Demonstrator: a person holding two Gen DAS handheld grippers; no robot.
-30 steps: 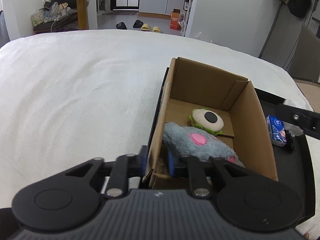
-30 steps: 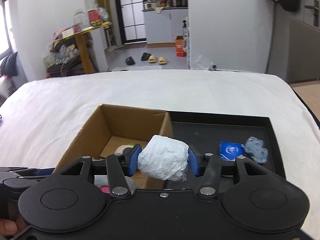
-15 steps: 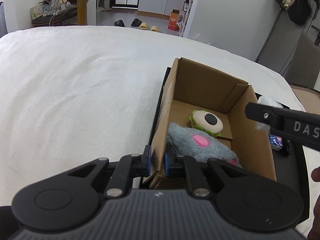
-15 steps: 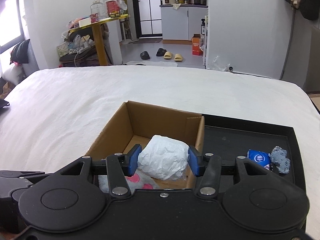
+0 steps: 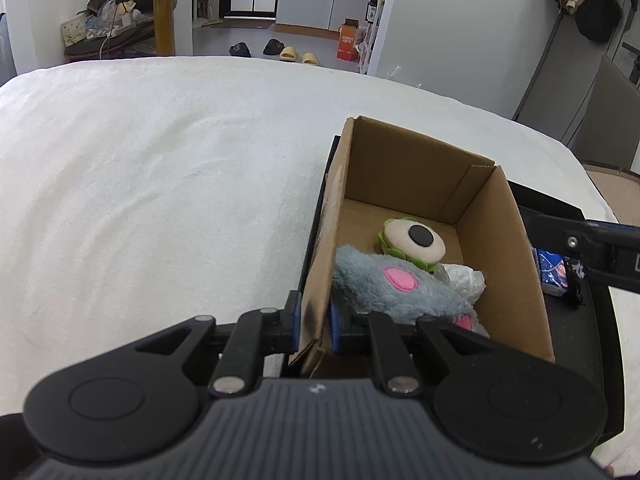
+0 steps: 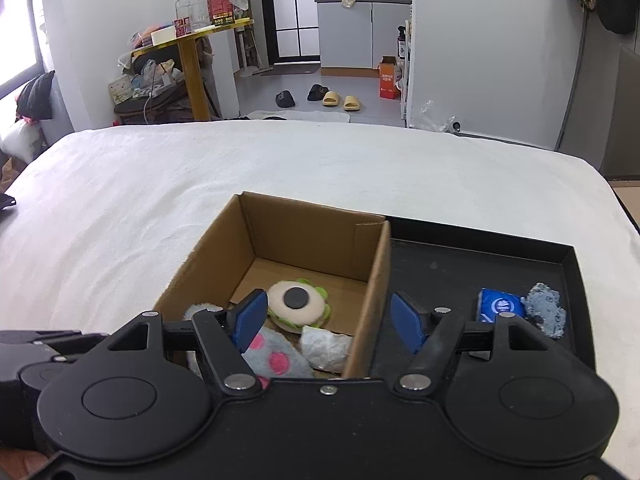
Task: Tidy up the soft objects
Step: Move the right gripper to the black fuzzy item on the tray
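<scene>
A wide white bedcover (image 6: pixel 280 184) fills the foreground of a lived-in room, with a grey floor and a kitchen doorway beyond it. Nearest, the left gripper (image 5: pixel 313 322) has its jaws pinched narrow on the near-left wall of an open brown cardboard box (image 5: pixel 516 264). The right gripper (image 6: pixel 326 318) hangs over the same box with jaws spread wide and nothing between them.

Three soft things lie inside the box: a grey plush toy with pink spots (image 5: pixel 396 288) at the near end, a crumpled white paper wad (image 6: pixel 324 346) against the right wall, and a round cream plush with a black centre and green frill (image 6: pixel 296 300) just behind them.

The box sits on the left part of a black tray (image 6: pixel 440 268). On the tray's right side lie two more items, touching: one blue tissue packet (image 6: pixel 500 306) and one fuzzy grey-blue cloth (image 6: pixel 546 314).

Past the bed, four slippers (image 6: pixel 320 96) rest on the floor, two dark and two yellow, beside one orange carton (image 6: pixel 388 78). One cluttered yellow table (image 6: pixel 192 36) stands at the left.
</scene>
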